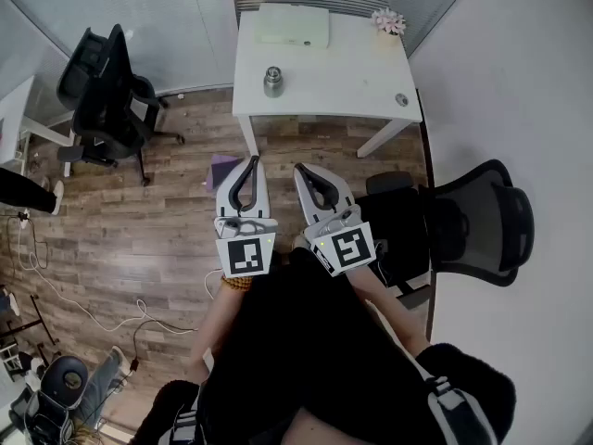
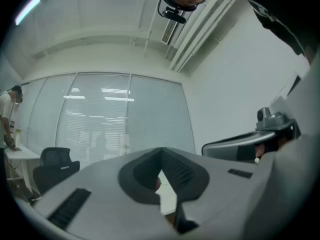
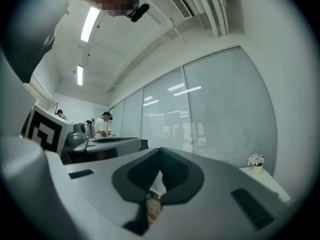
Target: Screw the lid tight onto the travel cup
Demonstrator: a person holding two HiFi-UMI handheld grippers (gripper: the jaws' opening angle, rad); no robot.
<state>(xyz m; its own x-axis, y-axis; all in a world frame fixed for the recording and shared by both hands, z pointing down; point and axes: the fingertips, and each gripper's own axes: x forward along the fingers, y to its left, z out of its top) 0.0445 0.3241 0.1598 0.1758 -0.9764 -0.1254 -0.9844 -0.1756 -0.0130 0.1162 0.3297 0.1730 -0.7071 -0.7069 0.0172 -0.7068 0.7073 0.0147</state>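
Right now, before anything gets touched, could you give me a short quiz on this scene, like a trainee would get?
1. True or false: the travel cup stands on the white table.
2. What does the left gripper hold? A) the cup B) nothing C) a lid
3. Fill in: seen from the head view, the small flowers sit at the table's far ____ corner.
Key: 1 true; 2 B; 3 right.
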